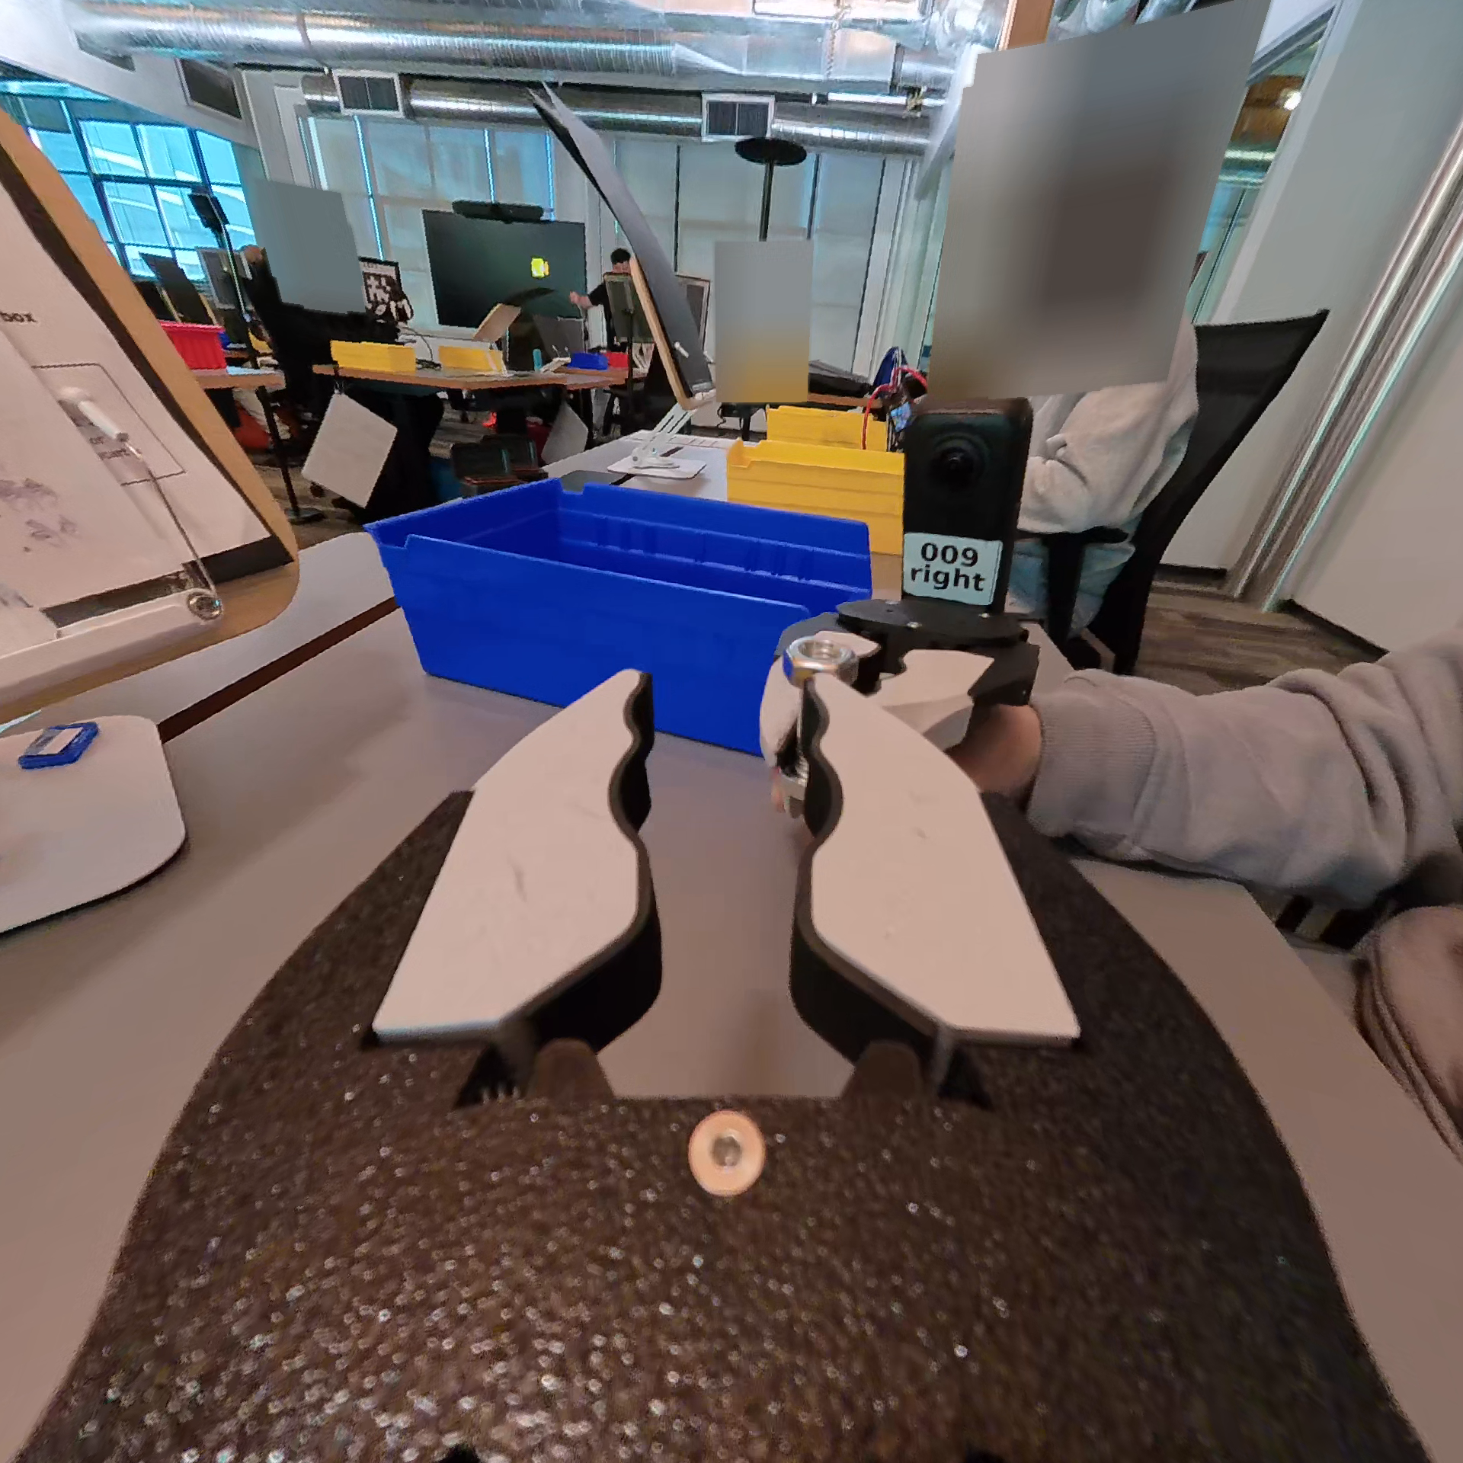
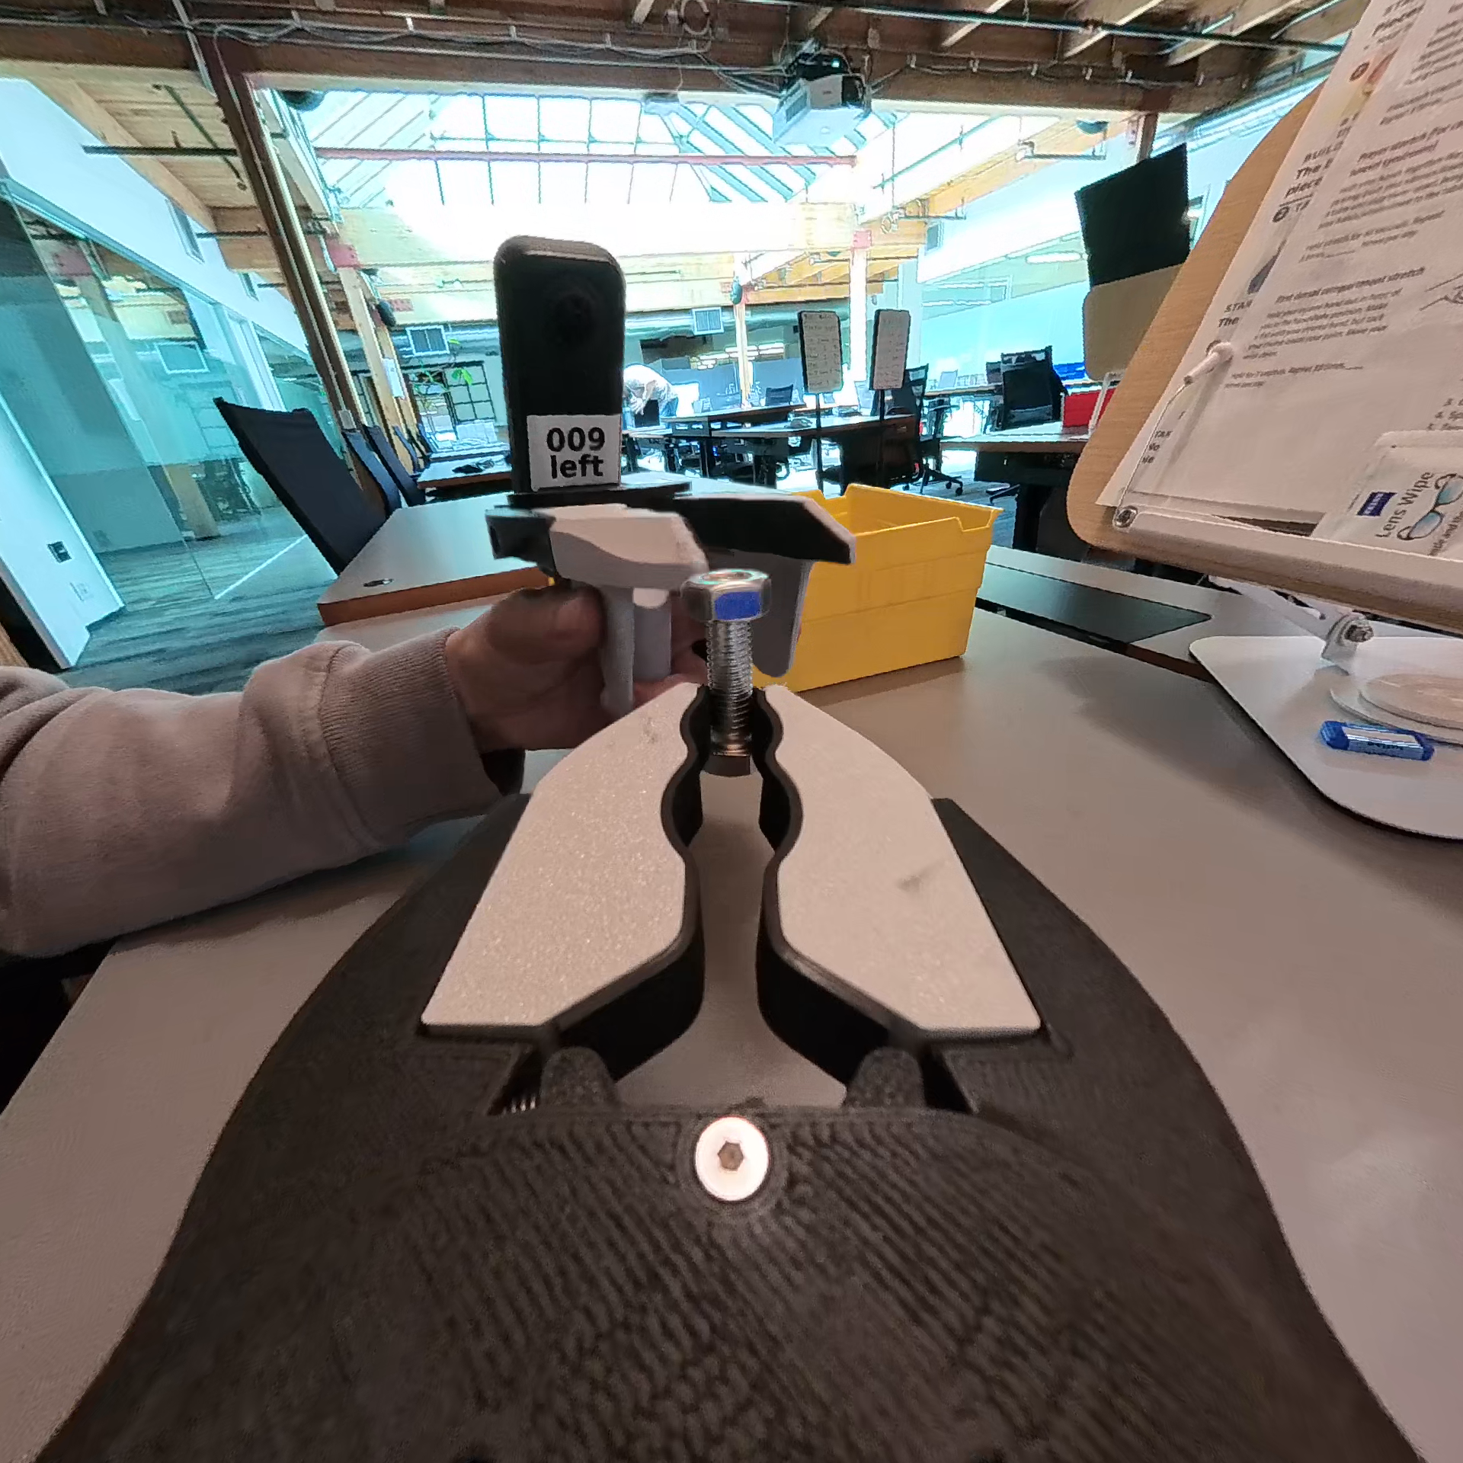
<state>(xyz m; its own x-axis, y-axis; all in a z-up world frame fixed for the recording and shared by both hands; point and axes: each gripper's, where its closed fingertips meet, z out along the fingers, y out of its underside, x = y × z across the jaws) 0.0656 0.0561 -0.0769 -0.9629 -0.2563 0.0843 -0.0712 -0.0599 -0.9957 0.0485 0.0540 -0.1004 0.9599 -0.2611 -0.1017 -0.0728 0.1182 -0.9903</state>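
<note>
My right gripper is shut on a silver bolt and holds it upright above the grey table, head down. A silver hex nut sits on the bolt's upper end. My left gripper is open, with nothing between its pads. Its right fingertip is close beside the bolt, just below the nut. In the right wrist view the left gripper faces me with its fingers to either side of the nut, not pressing on it. The right gripper's fingertip shows behind the bolt.
A blue bin stands on the table behind the grippers, with yellow bins beyond it. A yellow bin is behind the left gripper. A document stand stands on a white base that bears a small blue item. Grey sleeves hold the grippers. The tips of both grippers are at nearly the same place.
</note>
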